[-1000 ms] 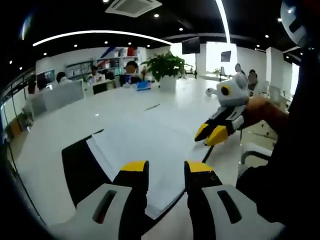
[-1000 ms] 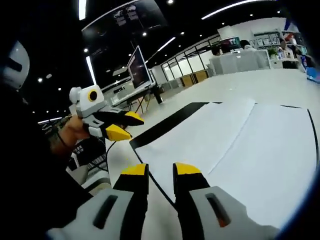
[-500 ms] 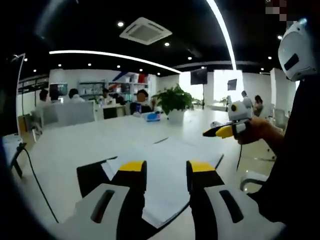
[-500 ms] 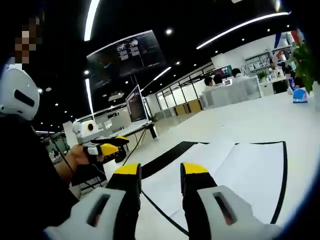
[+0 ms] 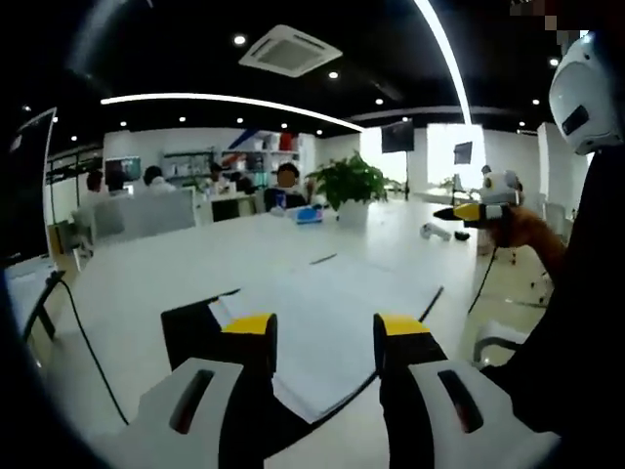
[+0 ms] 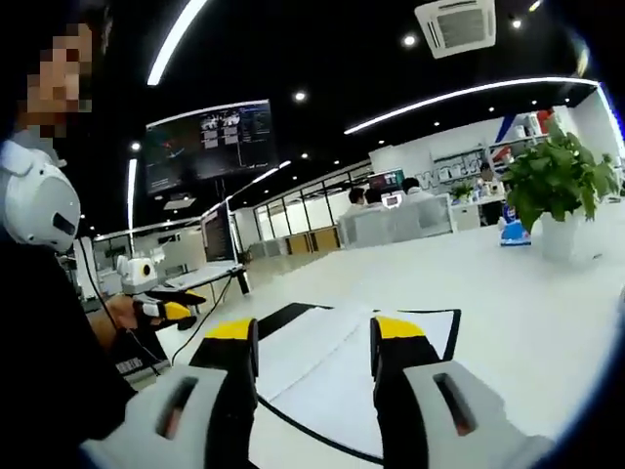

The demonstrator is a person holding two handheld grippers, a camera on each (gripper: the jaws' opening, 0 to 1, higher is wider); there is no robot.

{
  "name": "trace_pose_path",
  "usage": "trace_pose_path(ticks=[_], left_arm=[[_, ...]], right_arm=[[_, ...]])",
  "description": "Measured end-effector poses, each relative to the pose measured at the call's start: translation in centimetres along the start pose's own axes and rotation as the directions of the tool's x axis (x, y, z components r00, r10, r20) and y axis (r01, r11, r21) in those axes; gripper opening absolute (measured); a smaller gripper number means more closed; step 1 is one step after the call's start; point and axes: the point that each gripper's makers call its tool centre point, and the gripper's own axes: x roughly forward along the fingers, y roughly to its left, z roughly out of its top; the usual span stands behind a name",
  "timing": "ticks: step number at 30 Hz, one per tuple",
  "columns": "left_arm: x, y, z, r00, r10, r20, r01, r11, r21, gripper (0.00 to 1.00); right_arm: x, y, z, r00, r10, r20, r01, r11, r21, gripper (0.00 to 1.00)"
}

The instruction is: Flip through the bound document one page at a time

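Lying open and flat on the white bench (image 5: 146, 269), the bound document (image 5: 322, 313) shows two pale pages over a dark cover whose black edges stick out at the near left corner and along the right side. In the left gripper view it sits just beyond the left gripper (image 5: 326, 325), whose yellow-tipped jaws stand apart with nothing between them. The right gripper (image 6: 314, 329) is likewise spread and empty, held above the near edge of the document (image 6: 332, 366) and well clear of the paper. Both tools appear lifted off the pages, and each is seen small and off to the side in the other's view.

Judging from this, no page is held, so the next turn must start with a fresh pinch at a page edge. The main risk is catching more than one sheet: the pages lie flush, and wide jaws coming down flat could take several leaves or none. A pinch set too deep, or pulled sideways, may crease or tear the thin paper near the binding. With neither gripper pressing the document down, a lift at one edge could drag the whole thing across the smooth bench. A potted plant (image 6: 557, 191) stands far off, well apart from any sweep.
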Motion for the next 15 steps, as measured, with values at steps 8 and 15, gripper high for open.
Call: trace_pose_path(ticks=[8, 15], left_arm=[[0.3, -0.6, -0.5, 0.999, -0.02, -0.042, 0.02, 1.0, -0.003, 0.45], [1.0, -1.3, -0.8, 0.998, -0.024, -0.055, 0.023, 1.0, -0.01, 0.54]], right_arm=[[-1.8, -1.1, -2.6, 0.991, -0.009, -0.13, 0.005, 0.999, -0.035, 0.59], [-2.3, -0.7, -4.8, 0.969, 0.003, -0.248, -0.029, 0.995, -0.099, 0.61]])
